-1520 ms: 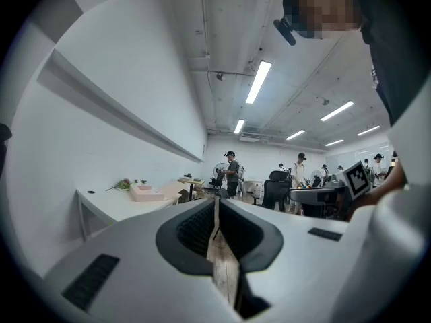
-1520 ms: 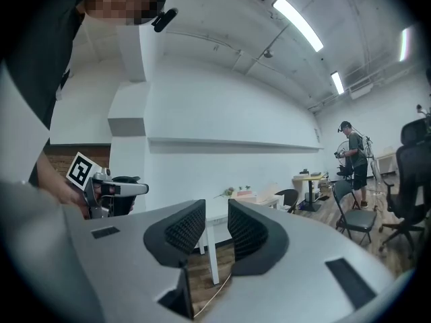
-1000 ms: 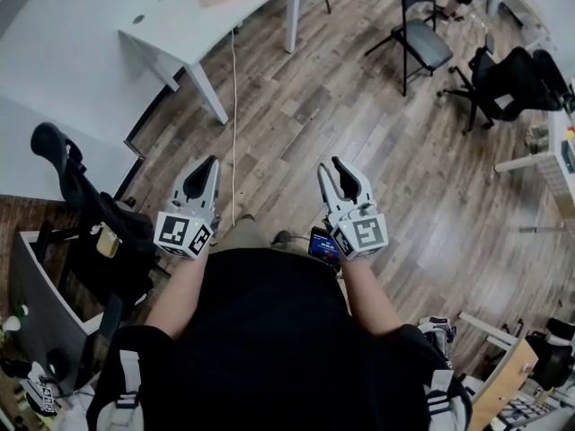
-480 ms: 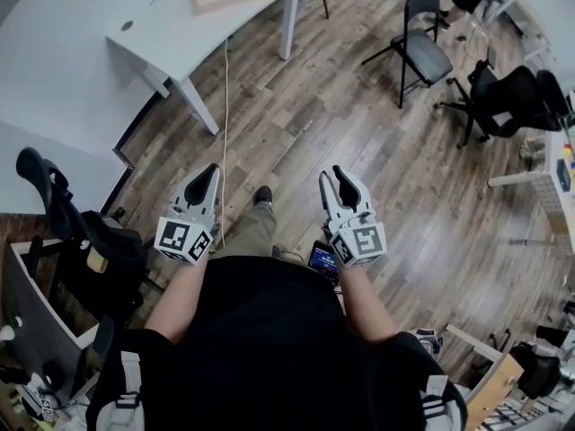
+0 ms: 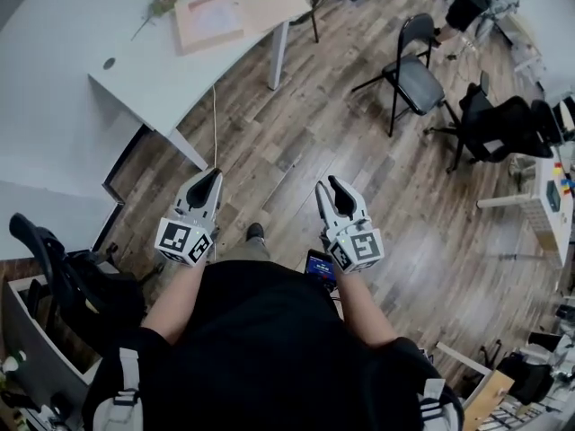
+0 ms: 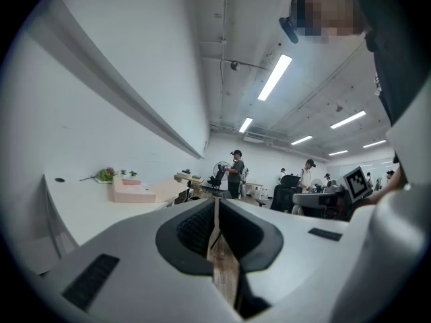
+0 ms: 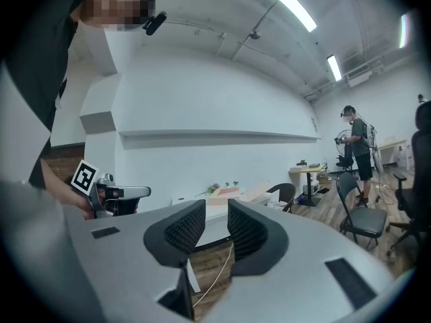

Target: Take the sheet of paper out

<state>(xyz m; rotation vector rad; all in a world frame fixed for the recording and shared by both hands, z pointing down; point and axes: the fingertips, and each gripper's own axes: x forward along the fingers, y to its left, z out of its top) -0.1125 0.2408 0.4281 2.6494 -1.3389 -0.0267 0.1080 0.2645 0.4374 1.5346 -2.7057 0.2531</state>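
Under the person lies a big brown wood floor [image 5: 296, 151]. At its top left stands a white table [image 5: 144, 70], well apart from both grippers. The person, in a black top [image 5: 269, 330], is at the bottom and holds both arms out in front. A black folding chair [image 5: 409, 70] and a black desk chair [image 5: 503, 119] stand on the right side.

The left gripper [image 5: 208, 180] points toward the table. Its jaws are closed, with only a thin slit between them and nothing in it. The right gripper [image 5: 328, 185] is beside it. Its jaws are apart, and only floor and table show through the gap.

On the far end of the table lies a flat pink box [image 5: 208, 22]. A flat tan piece [image 5: 269, 3] lies touching its right side. I cannot tell which of these two is or holds the sheet.

A twig with small flowers [image 5: 162, 3] lies just left of the box. A thin pale cord [image 5: 214, 124] runs from the table edge down across the floor. A dark shoe [image 5: 255, 233] shows between the grippers, and a small phone [image 5: 319, 266] with a lit screen shows just below the right gripper
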